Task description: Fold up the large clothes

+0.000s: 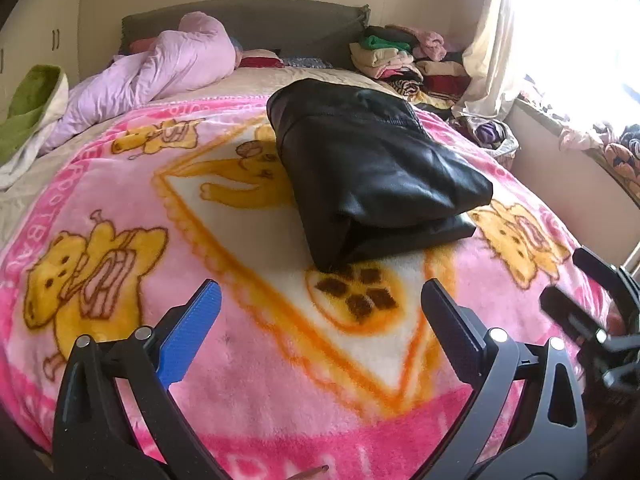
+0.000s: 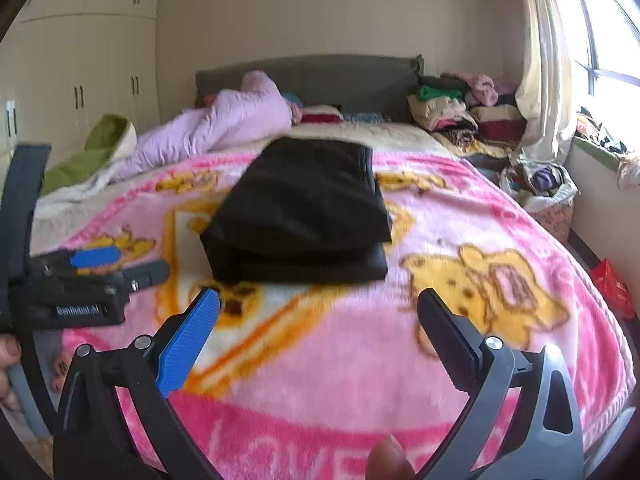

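A black leather-like garment [image 1: 372, 168] lies folded into a thick bundle on the pink cartoon blanket [image 1: 248, 360] on the bed. It also shows in the right wrist view [image 2: 304, 212]. My left gripper [image 1: 320, 300] is open and empty, hovering over the blanket just short of the bundle's near corner. My right gripper [image 2: 318, 312] is open and empty, a little in front of the bundle's near edge. The right gripper shows at the right edge of the left wrist view [image 1: 592, 304]. The left gripper shows at the left of the right wrist view [image 2: 108, 264].
A lilac quilt [image 1: 160, 72] and a green towel [image 1: 32, 108] lie at the bed's far left. Stacks of folded clothes [image 1: 404, 60] sit by the headboard [image 1: 256, 20] at the far right. A basket of clothes [image 2: 548, 188] stands by the window wall. Wardrobes [image 2: 80, 80] line the left wall.
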Motion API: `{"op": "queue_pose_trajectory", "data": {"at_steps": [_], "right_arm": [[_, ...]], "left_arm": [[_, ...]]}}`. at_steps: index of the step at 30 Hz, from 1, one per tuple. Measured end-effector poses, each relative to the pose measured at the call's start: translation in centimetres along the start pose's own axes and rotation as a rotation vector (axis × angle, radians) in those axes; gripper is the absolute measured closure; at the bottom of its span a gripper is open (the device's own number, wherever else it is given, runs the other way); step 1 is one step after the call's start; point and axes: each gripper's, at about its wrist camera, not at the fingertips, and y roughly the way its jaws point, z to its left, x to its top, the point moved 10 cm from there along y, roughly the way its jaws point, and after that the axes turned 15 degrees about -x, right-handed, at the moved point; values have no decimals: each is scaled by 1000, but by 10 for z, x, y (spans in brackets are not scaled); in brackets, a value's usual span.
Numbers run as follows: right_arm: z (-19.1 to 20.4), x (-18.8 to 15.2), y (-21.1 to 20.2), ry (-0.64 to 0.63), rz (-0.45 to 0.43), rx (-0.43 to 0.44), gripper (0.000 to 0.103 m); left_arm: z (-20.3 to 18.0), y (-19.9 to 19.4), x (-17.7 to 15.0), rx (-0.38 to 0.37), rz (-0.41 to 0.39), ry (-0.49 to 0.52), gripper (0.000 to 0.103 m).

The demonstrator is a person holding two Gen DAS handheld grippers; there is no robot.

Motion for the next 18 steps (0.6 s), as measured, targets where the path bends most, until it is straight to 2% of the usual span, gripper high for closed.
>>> {"op": "queue_pose_trajectory", "data": {"at_steps": [6, 10, 18], "right_arm": [[1, -13, 9, 16, 49, -22, 4], [-3, -13, 11, 13, 44, -51, 4], [-9, -13, 10, 41, 50, -48, 4]], "left_arm": [[0, 2, -3, 16, 7, 5, 9], [1, 4, -5, 12, 16, -4, 9], [0, 5, -5, -5, 14, -21, 9]]}}
